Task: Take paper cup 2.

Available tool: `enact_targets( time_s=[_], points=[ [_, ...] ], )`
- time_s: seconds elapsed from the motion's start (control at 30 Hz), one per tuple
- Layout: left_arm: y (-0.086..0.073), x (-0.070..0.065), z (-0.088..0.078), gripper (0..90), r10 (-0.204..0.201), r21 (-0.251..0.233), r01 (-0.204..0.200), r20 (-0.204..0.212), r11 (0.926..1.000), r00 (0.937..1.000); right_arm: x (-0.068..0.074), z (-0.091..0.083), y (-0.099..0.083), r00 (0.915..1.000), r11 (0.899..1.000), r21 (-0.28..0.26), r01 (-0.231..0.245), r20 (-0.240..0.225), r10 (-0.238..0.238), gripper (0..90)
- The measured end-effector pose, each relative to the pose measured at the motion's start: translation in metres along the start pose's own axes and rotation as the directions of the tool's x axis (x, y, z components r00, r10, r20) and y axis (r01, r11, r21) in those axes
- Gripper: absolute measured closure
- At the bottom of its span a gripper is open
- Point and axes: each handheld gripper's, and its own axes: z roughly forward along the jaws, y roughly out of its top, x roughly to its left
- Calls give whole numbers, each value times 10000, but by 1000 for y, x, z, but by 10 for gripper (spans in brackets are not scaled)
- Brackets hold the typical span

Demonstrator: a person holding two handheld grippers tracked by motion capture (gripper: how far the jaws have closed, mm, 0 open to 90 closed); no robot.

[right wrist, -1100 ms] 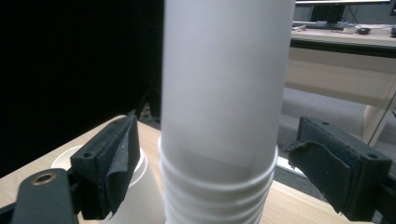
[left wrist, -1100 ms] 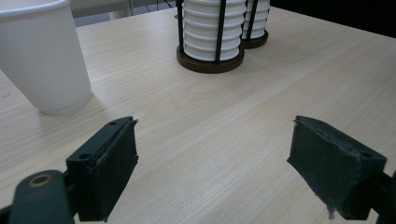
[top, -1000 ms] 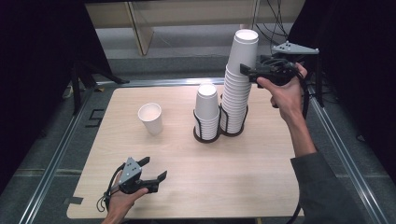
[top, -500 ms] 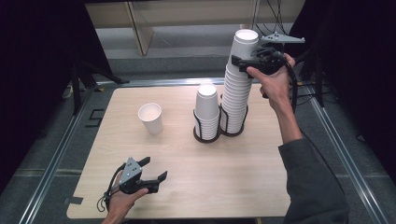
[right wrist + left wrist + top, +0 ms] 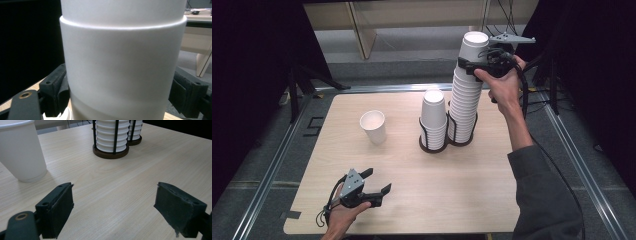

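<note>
Straddling the top of the tall cup stack [image 5: 466, 95], the right gripper [image 5: 473, 64] has one jaw at each side of the uppermost white cup [image 5: 475, 47]. In the right gripper view both black pads lie right against the cup's wall [image 5: 122, 65], though whether they press on it cannot be told. That cup stands upright, mouth up, its long axis vertical and in line with the stack beneath it. Its wall is plain white, with no print or lettering to read.

The tall stack sits in a dark wire holder [image 5: 462, 137] at the far right part of the wooden table [image 5: 412, 200]. Just beside it, to the left, a shorter stack [image 5: 433, 117] stands in a matching holder, also upright. Farther left a single white cup [image 5: 373, 127] stands alone, mouth up, well apart from both holders.

Near the front edge of the table, the left gripper [image 5: 374, 185] rests low with its jaws spread wide and nothing between them, aimed toward the single cup and the holders.
</note>
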Motion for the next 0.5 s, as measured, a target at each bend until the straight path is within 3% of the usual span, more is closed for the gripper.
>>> enact_targets(
  time_s=[0.23, 0.5],
  points=[
    [0, 0, 1, 145, -46, -74, 46, 30, 10000, 10000, 1, -3, 6, 10000, 9999, -166, -16, 42, 16, 176],
    [0, 0, 2, 144, -10, -109, 11, 88, 9999, 10000, 6, -13, 29, 9995, 9979, -610, 223, 231, -210, 176]
  ],
)
